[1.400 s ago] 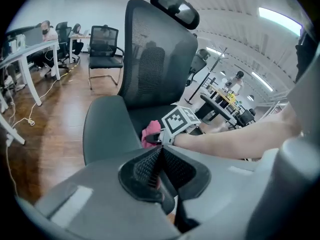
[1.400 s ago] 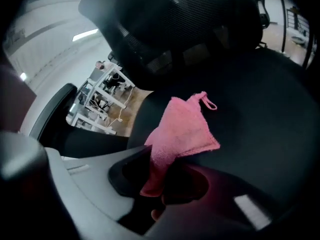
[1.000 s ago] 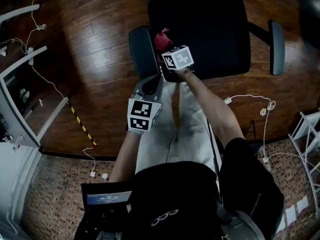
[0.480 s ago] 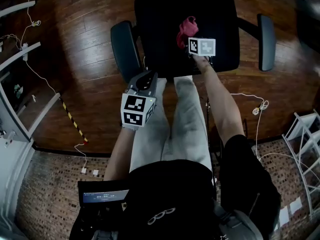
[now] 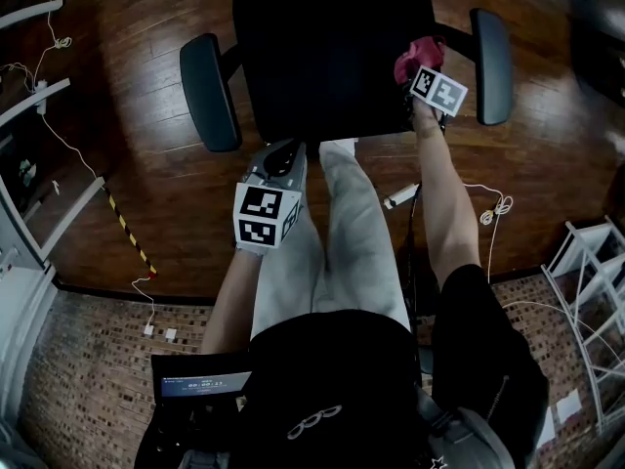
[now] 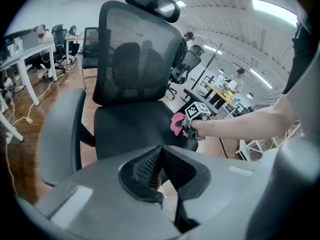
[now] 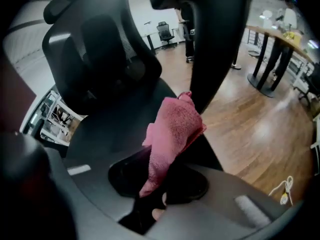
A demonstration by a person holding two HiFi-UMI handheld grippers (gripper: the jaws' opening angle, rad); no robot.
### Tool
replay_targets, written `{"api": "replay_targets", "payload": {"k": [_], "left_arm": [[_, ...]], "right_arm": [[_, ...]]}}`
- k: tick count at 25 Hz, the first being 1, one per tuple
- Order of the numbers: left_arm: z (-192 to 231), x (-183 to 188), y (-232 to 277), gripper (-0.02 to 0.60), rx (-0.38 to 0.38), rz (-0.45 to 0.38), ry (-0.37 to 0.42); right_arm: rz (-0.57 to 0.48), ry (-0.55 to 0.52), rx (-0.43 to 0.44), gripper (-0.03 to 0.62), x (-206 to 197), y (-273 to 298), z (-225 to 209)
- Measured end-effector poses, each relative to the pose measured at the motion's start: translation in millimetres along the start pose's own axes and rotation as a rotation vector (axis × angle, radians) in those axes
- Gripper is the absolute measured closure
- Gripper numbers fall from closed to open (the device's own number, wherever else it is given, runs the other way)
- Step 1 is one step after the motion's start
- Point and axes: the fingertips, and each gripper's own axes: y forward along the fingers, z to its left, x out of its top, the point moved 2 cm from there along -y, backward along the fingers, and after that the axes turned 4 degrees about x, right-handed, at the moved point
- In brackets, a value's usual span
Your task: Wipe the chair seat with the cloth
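A black office chair fills the top of the head view, its seat (image 5: 327, 57) dark and flat. My right gripper (image 5: 415, 76) is shut on a pink cloth (image 5: 418, 55) at the seat's right edge, close to the right armrest (image 5: 491, 52). In the right gripper view the pink cloth (image 7: 170, 136) sticks up from between the jaws over the seat (image 7: 107, 129). My left gripper (image 5: 278, 164) hangs in front of the seat's near edge, jaws shut with nothing in them. The left gripper view shows the seat (image 6: 132, 129) and the cloth (image 6: 177, 123) at its right side.
The left armrest (image 5: 208, 91) stands out to the seat's left. Wooden floor surrounds the chair, with white cables (image 5: 493, 203) at the right and a striped tape strip (image 5: 127, 233) at the left. My legs (image 5: 332, 252) reach up to the seat's front edge.
My right gripper has carried the pink cloth from the seat's left side near the left armrest across to its right edge. The left gripper has stayed in front of the seat.
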Motion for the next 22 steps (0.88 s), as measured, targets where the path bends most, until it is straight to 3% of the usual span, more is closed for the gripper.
{"api": "replay_targets", "payload": {"k": [6,10,12,22], "left_arm": [[-14.8,-3.2,0.4,0.589,-0.011,-0.023,-0.075],[-7.7,-8.7,-10.2,0.589,-0.011,-0.035,-0.083],[1.7,-13.7,-16.8,0.589,-0.006,-0.039,-0.093],[52.7,-51.2,-64.9,0.589,0.013,-0.045,-0.106]], "right_arm": [[-0.178,-0.040,-0.146,0.530,14.1,-29.9,-35.9],[-0.127,0.042,-0.050,0.530,-4.6,-16.6,-16.5],[-0.076,0.033,0.002,0.531,-19.2,-4.4,7.1],[0.034,-0.035,0.226,0.531,-98.9,38.0,179.8]]}}
